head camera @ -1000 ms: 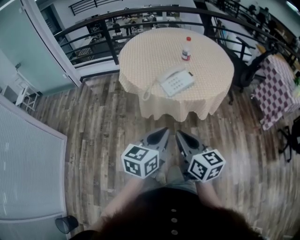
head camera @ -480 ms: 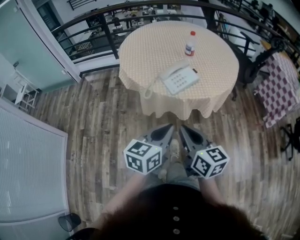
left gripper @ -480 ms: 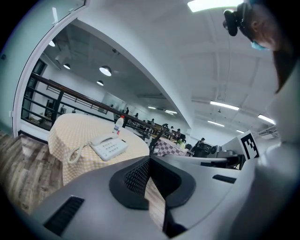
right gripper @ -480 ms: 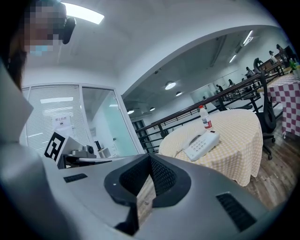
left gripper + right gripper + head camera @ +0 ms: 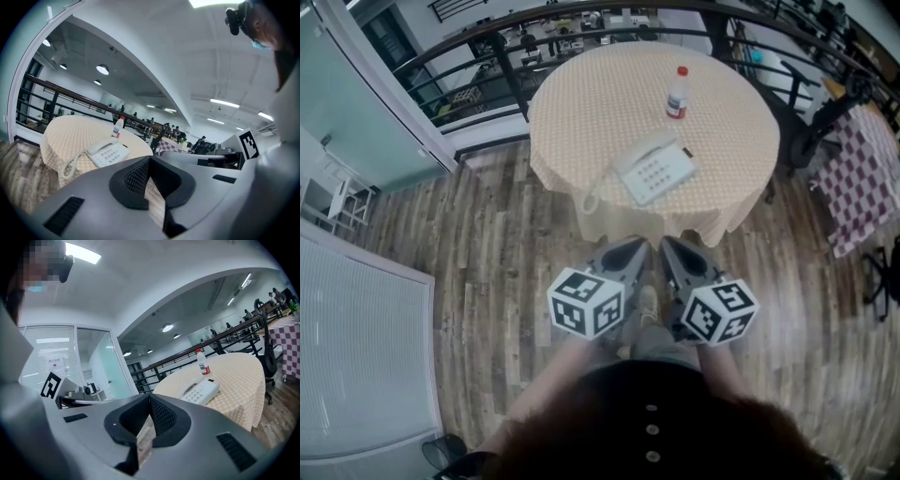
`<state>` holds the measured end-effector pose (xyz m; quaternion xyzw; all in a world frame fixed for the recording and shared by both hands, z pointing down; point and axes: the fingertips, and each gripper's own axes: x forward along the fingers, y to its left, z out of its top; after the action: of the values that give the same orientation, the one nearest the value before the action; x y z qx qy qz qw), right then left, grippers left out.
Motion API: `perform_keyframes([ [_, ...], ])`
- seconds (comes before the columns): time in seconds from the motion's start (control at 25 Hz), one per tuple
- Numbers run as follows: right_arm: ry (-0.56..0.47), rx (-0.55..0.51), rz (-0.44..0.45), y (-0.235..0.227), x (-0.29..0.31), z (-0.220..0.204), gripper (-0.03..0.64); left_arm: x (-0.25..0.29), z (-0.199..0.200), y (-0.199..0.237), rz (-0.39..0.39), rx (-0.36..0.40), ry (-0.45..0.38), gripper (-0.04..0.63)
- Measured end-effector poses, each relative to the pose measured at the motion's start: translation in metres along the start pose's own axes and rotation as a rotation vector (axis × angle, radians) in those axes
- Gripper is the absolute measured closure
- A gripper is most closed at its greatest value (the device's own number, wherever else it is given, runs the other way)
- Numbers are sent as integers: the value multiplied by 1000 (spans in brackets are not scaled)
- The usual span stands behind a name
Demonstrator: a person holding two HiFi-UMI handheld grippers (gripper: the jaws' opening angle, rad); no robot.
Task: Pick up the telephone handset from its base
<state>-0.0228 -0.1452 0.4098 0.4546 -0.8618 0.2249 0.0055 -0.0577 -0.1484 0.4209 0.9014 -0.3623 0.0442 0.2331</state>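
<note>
The white telephone handset lies on its white push-button base near the front edge of the round table draped in cream checked cloth. A clear, red-capped bottle stands behind it. The left gripper and right gripper, both clenched on nothing, hang short of the table above the wood-plank floor.

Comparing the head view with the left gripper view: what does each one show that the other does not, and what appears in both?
Only the head view shows the white slatted panel and the person's dark buttoned top.

Only the left gripper view shows the ceiling lights.

Both show the round table, the telephone with its handset lying on the base, the red-capped bottle, and the left gripper, which is shut with nothing between its jaws and short of the table.
</note>
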Motion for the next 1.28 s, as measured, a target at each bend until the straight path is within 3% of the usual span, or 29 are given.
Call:
perform_keyframes([
  [0.68, 14, -12, 67, -88, 90, 80, 606, 115, 54, 59, 65, -30, 27, 588],
  [1.28, 39, -26, 88, -136, 115, 94, 606, 172, 81, 82, 78, -31, -1, 588],
])
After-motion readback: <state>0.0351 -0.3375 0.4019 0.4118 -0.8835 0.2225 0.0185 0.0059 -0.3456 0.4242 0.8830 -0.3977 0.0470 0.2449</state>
